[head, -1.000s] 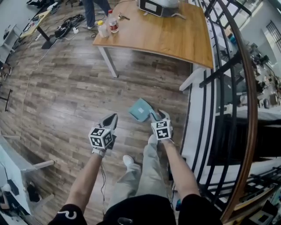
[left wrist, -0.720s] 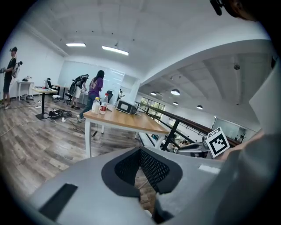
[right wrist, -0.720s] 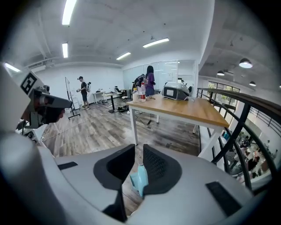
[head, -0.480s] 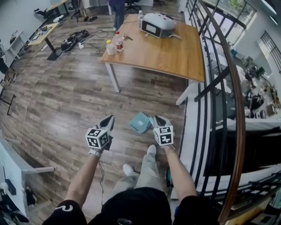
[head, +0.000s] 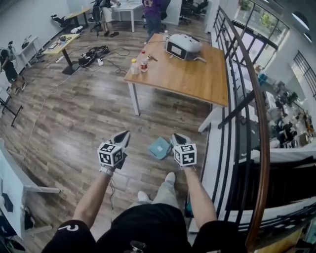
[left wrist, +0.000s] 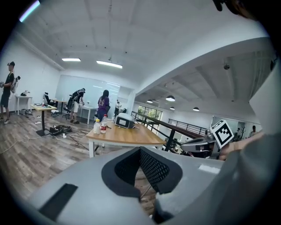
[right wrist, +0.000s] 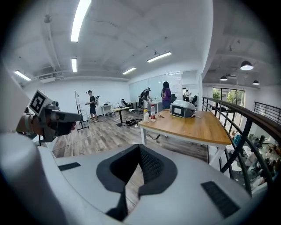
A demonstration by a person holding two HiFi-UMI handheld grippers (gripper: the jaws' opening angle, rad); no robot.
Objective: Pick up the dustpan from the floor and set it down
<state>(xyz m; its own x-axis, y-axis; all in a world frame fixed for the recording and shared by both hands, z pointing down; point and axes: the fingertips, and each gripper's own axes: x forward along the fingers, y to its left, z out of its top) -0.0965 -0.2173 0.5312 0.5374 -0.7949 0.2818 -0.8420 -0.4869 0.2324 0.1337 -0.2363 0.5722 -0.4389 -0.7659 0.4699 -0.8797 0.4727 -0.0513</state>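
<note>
Wood-plank floor (head: pixel 74 113). Wood surface (head: pixel 197 81) mid-room. Railing (head: pixel 265 143) right of it, windows (head: pixel 257 21) beyond. White desks (head: pixel 126 7) behind, cables (head: pixel 94 51) left, white wall (head: pixel 27 20) far left. Strip lights (right wrist: pixel 81 17) overhead.

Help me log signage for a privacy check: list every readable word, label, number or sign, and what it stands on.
None can be read.
Left cube and right cube: black-and-white square patterns, no letters.
Bottles on the table: labels too small to read.
</note>
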